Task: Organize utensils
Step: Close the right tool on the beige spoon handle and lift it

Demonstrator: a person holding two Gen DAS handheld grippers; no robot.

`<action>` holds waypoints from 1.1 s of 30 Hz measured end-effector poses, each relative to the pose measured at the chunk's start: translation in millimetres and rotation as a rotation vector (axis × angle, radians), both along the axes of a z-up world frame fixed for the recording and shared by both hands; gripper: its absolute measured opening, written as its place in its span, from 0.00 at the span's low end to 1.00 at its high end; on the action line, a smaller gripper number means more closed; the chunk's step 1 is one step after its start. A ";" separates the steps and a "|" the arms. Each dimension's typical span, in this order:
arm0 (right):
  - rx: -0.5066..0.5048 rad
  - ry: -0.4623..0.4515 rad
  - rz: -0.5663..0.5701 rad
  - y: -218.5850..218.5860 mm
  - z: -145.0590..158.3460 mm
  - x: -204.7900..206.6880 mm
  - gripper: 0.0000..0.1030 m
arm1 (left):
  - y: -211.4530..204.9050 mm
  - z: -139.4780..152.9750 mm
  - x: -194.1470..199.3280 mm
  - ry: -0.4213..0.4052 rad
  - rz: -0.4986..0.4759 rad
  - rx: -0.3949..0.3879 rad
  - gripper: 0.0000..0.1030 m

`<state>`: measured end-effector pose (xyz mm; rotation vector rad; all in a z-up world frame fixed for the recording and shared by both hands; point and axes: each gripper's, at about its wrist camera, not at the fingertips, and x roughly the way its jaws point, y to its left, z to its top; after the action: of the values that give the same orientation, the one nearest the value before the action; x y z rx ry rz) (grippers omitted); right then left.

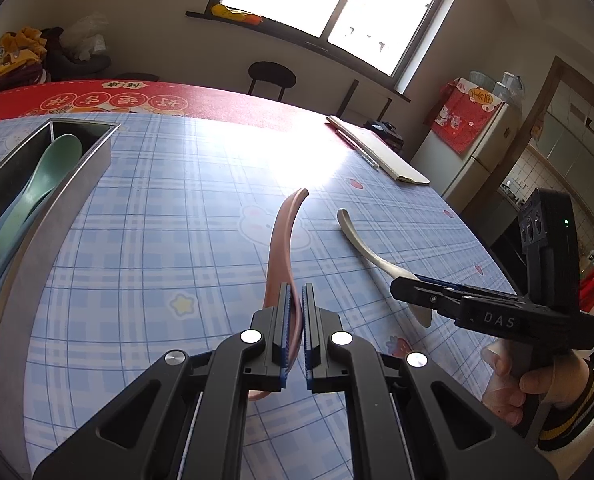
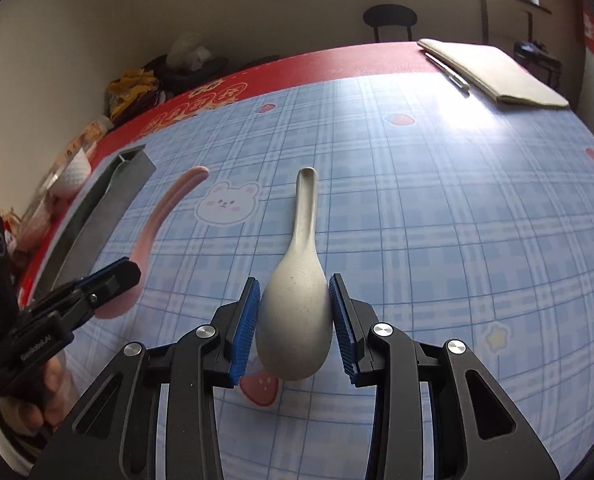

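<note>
My left gripper (image 1: 296, 294) is shut on the bowl end of a pink spoon (image 1: 281, 240), whose handle points away over the table; it also shows in the right wrist view (image 2: 165, 208). My right gripper (image 2: 295, 284) has its blue pads on both sides of the bowl of a grey-white spoon (image 2: 297, 312) that lies on the blue checked tablecloth (image 2: 437, 220), handle pointing away. The same spoon (image 1: 363, 246) and the right gripper (image 1: 407, 286) appear in the left wrist view. A steel tray (image 1: 63, 216) at the left holds a green spoon (image 1: 43, 184).
A folded beige cloth (image 1: 381, 150) with a pen (image 1: 357, 146) beside it lies at the table's far right. A black stool (image 1: 272, 76) stands beyond the table. Bags and clutter (image 1: 21, 56) sit at the far left. A small white cup (image 2: 75, 176) stands behind the tray.
</note>
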<state>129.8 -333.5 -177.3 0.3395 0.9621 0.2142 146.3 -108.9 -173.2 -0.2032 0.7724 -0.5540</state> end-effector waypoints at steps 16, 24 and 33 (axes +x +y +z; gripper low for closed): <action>-0.077 -0.015 -0.121 -27.7 1.7 -4.0 0.36 | 0.2 -1.5 0.9 0.002 -0.003 -0.003 0.05; -0.404 -0.072 -0.052 1.3 19.0 4.8 0.36 | 1.2 -1.8 1.0 0.001 -0.002 -0.007 0.05; -0.723 -0.034 0.174 46.8 7.9 14.6 0.29 | 1.5 -0.8 -0.4 0.002 -0.004 -0.012 0.05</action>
<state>144.4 -286.7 -169.4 -0.4108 0.9721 0.0196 145.9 -107.4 -174.0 -0.2136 0.7716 -0.5630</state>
